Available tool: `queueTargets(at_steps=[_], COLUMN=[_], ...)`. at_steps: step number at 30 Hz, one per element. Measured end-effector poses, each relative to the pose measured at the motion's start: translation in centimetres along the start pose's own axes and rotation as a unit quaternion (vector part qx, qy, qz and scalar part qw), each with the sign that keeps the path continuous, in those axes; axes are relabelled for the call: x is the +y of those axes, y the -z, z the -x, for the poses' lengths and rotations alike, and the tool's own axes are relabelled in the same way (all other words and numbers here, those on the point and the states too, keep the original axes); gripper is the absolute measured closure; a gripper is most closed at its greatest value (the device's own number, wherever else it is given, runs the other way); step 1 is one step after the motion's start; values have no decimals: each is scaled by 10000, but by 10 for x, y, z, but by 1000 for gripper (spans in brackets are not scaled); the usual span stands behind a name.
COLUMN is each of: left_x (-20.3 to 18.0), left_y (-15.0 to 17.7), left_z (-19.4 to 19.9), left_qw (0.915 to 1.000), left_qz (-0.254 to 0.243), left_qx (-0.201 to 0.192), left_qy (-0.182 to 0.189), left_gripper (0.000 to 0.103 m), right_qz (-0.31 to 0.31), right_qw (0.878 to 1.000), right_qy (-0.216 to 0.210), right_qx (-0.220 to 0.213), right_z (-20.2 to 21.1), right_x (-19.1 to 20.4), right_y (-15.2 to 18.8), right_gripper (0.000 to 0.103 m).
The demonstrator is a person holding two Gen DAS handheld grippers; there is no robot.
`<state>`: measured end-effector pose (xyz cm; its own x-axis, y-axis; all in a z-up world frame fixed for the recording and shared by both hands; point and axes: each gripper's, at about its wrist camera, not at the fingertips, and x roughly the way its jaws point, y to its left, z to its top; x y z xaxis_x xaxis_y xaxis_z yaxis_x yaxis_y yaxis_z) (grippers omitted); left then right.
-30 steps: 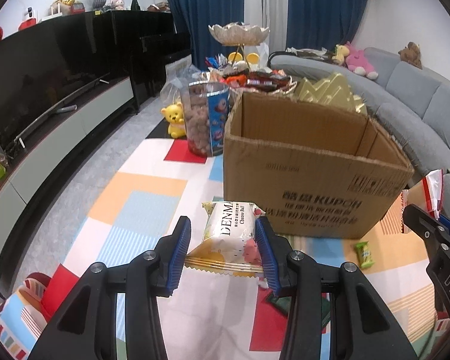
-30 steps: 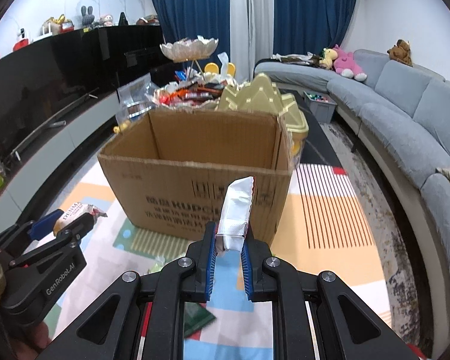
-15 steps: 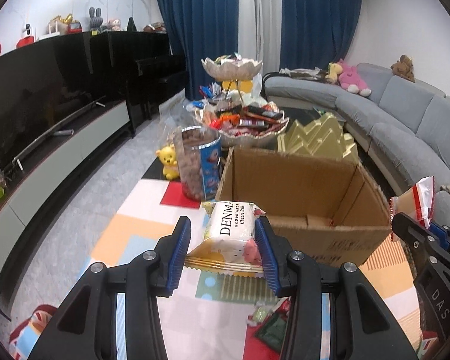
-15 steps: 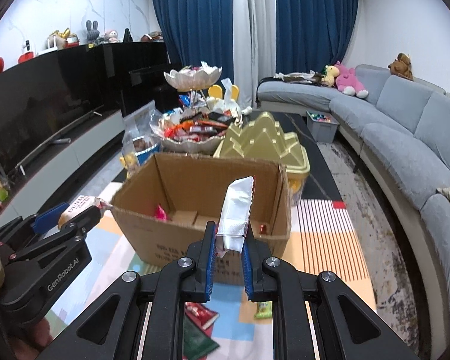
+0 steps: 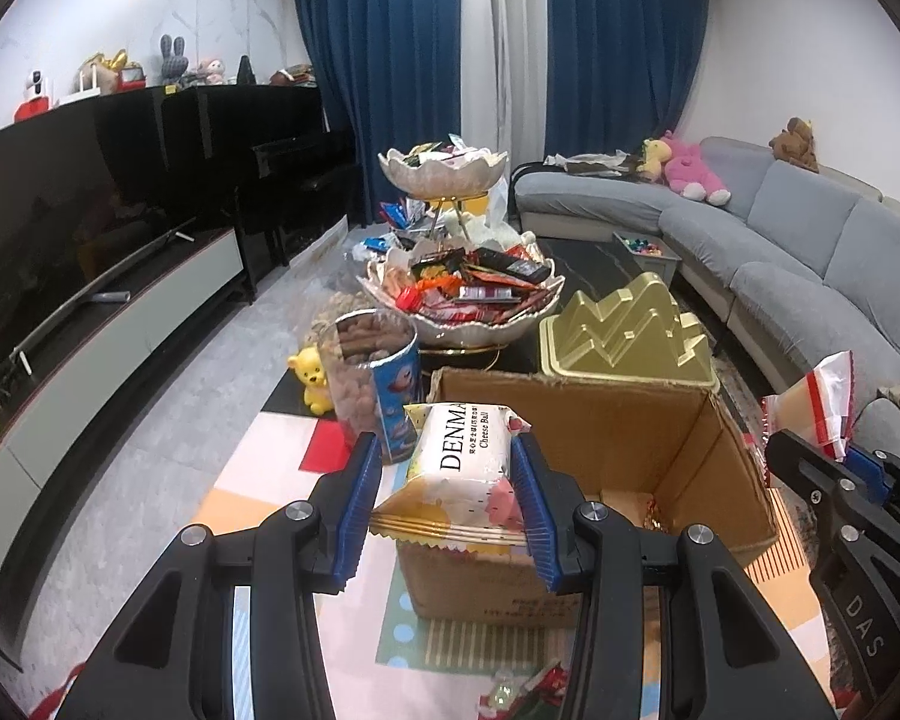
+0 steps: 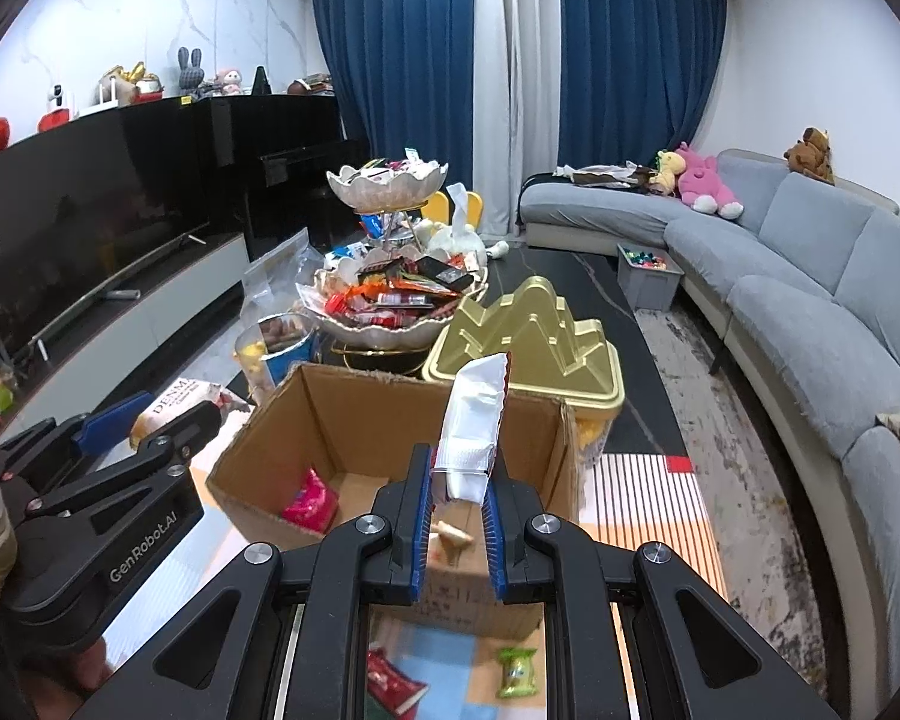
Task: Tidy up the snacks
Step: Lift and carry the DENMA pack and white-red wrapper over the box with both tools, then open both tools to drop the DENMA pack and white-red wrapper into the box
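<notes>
The cardboard box [image 6: 390,456] sits open on the colourful mat, and both snacks hang just above its near edge. The left gripper [image 5: 444,498] is clamped on the Cheese Ball packet [image 5: 468,468], which lies flat and points toward the box. The right gripper [image 6: 457,495] is squeezed tight on a white wrapper [image 6: 474,420] that stands up tall. The right one looks closer to the middle of the box, so I think it can drop first. The box holds a few snacks already.
</notes>
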<state>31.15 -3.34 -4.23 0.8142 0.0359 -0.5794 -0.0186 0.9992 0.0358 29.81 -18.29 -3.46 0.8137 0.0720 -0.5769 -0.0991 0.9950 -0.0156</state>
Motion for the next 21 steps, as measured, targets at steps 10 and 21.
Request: queueTargets(at_steps=[10, 21], left_x=[-8, -13], left_y=[-25, -31], left_z=[-30, -55], left_qw=[9999, 9992], left_qz=[-135, -331], left_qx=[-2, 90], left_qy=[84, 197], left_gripper=[59, 58], right_qz=[18, 110], right_qw=[9999, 9993], right_qy=[-59, -188], right_qx=[147, 303], right_z=[-29, -54], right_x=[-8, -7], right_y=[-14, -21], right_gripper=[86, 86])
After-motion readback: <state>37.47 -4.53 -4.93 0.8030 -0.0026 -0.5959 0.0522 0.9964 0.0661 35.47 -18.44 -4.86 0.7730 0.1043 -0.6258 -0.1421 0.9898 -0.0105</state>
